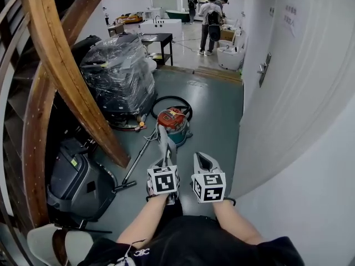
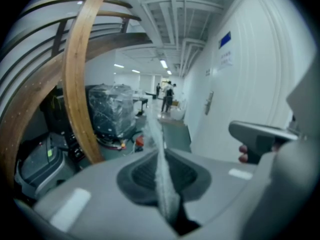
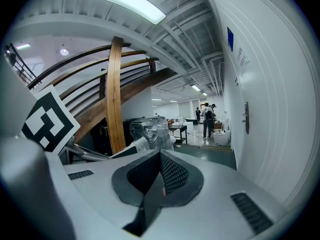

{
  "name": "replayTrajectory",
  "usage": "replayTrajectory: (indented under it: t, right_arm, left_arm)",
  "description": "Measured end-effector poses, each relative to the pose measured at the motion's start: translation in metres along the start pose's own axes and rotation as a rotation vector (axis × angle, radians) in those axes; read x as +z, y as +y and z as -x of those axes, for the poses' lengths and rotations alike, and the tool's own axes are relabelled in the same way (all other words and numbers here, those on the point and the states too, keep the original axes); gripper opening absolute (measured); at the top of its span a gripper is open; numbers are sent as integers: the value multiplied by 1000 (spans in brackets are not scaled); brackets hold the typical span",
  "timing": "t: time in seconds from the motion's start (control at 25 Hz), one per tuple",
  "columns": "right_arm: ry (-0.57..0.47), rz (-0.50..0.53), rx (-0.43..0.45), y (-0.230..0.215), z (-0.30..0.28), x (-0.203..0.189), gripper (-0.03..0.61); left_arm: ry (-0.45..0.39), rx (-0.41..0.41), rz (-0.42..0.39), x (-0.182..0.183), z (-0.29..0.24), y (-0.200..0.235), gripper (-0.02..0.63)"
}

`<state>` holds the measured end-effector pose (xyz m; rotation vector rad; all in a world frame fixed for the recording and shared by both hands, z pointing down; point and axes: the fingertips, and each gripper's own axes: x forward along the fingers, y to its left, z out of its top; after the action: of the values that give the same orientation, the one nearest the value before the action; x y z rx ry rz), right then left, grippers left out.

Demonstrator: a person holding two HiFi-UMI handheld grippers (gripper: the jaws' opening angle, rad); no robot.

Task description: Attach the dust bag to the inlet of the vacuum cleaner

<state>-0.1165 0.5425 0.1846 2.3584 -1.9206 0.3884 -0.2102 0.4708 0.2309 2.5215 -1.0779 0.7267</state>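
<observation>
The vacuum cleaner (image 1: 173, 124), a small orange and teal canister with a black hose (image 1: 172, 101) and a wand (image 1: 135, 163), stands on the grey floor ahead of me. In the head view my left gripper (image 1: 165, 160) is shut on the dust bag (image 1: 163, 143), a pale grey strip that sticks up toward the canister. In the left gripper view the dust bag (image 2: 157, 134) is pinched edge-on between the jaws of the left gripper (image 2: 165, 156). My right gripper (image 1: 201, 158) is beside it, shut and empty; in its own view the right gripper (image 3: 160, 156) has nothing between the pads.
A plastic-wrapped machine (image 1: 119, 73) stands behind the vacuum. A slanted wooden stair beam (image 1: 66, 76) and a dark floor machine (image 1: 77, 182) are at the left. A white wall (image 1: 299, 121) with a door handle (image 1: 265, 68) runs along the right. People (image 1: 211, 15) stand far back.
</observation>
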Motion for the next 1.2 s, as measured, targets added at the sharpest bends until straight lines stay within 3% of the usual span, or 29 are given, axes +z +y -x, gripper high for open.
replayTrajectory:
  t: [0.4, 1.2]
  right_arm:
    - [-12, -15, -51, -38, -69, 7, -3]
    - [76, 11, -41, -70, -325, 67, -3]
  left_arm:
    - [-8, -32, -20, 33, -75, 14, 28]
    - [26, -51, 50, 170, -280, 108, 28]
